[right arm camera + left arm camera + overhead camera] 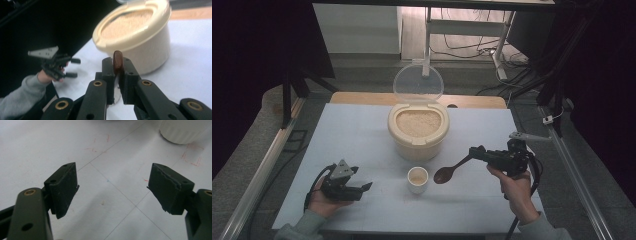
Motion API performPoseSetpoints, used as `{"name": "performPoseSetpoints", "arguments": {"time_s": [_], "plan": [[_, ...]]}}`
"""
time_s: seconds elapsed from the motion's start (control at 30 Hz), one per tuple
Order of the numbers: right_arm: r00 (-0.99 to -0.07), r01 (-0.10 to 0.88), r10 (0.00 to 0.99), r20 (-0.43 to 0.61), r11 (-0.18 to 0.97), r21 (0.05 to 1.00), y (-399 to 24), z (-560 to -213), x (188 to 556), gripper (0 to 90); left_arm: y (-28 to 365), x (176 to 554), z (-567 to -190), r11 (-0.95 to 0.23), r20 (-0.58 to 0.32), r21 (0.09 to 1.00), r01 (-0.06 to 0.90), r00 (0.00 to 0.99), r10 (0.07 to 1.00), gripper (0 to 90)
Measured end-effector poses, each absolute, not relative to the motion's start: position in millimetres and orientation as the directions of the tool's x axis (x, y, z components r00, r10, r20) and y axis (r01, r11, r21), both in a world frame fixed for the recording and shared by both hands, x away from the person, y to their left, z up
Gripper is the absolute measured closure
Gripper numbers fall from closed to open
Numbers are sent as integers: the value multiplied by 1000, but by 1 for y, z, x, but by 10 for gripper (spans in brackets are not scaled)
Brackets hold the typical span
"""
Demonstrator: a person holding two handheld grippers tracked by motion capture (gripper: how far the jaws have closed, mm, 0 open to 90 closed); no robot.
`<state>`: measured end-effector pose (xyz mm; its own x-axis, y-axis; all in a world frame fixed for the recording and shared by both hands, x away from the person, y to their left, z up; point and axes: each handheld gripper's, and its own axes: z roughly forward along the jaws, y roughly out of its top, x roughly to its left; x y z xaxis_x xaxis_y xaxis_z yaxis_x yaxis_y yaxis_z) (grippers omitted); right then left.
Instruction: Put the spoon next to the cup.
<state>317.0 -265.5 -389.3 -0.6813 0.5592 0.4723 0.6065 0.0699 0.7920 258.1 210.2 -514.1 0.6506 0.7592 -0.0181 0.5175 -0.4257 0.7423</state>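
Observation:
A cream tub [418, 131] full of pale grain stands at the table's middle back, its clear lid [418, 82] flipped up behind it. A small white cup [417, 179] holding some grain sits in front of the tub. My right gripper [474, 152] is shut on the handle of a brown spoon [447, 173], whose bowl hovers just right of the cup. From the right gripper view the spoon handle [117, 61] stands edge-on between the jaws, with the tub [140, 37] beyond. My left gripper [362, 188] rests open on the table at the front left, jaws wide apart [112, 187].
The pale table top [362, 135] has free room to the left and right of the tub. Faint red marks and thin grid lines [115, 187] show on the surface. Metal frame rails [262, 165] run along both table sides. Cables and desk legs [462, 45] lie beyond the far edge.

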Motion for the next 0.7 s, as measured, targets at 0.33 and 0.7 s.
{"name": "performPoseSetpoints", "arguments": {"time_s": [0.33,0.7], "plan": [[-697,665,523,491,215,715,-241,-414,320,833,211,258,-514,-424,-19,742,519,648,761,233],[-702,696,481,525,309,648,-212,-439,324,833,211,258,-514,-427,-17,741,518,651,759,233]]}}
